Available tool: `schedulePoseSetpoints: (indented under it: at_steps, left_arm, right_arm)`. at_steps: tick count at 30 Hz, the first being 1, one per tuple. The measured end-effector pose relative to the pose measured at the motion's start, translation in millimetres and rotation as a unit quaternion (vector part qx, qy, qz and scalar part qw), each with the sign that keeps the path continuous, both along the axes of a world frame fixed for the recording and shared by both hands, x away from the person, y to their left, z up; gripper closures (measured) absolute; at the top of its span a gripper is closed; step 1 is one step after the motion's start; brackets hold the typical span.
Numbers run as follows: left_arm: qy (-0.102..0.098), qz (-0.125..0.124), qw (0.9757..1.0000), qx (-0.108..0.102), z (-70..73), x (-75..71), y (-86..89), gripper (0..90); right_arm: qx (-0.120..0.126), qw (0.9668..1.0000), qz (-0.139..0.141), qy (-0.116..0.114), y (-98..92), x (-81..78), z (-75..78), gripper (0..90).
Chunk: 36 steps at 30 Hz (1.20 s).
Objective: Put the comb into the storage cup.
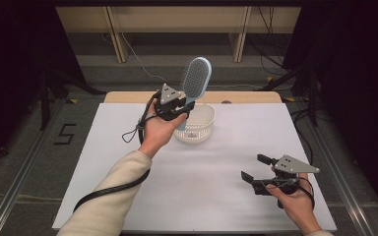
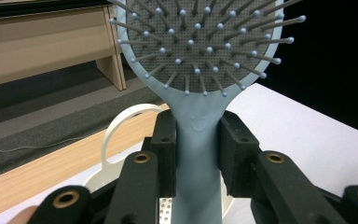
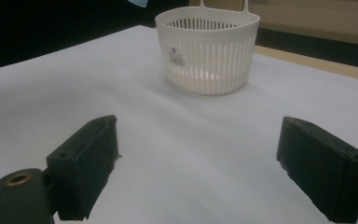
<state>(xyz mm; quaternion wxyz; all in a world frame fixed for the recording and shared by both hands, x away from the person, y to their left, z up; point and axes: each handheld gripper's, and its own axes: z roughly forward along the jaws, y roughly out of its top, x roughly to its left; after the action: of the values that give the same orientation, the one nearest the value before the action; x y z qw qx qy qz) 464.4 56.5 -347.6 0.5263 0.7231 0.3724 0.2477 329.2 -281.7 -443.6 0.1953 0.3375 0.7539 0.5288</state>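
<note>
High view: left claw (image 1: pixel 179 109) holds hairbrush (image 1: pixel 196 78) upright above basket (image 1: pixel 199 129).

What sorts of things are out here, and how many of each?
Hairbrush, light blue: 1
Basket, white: 1
Hand-held grippers, left gripper and right gripper: 2
Total: 4

In the left gripper view the hairbrush (image 2: pixel 200 60) runs off the top edge, so the upper part of its head is cut away, and its handle leaves the frame at the bottom. The tongs and handle hide most of the white basket (image 2: pixel 121 130) there. In the right gripper view the basket's label (image 3: pixel 176 55) is too small to read.
</note>
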Motion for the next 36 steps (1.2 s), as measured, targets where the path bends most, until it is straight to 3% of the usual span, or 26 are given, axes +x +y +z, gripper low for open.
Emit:
schedulePoseSetpoints:
  at_steps: [36]
  left_arm:
    - [-0.002,0.001,1.0,-0.001,2.6,10.0,-7.1,69.6]
  right_arm:
    - [0.002,1.0,0.001,0.0,0.0,-0.1,0.2,13.2]
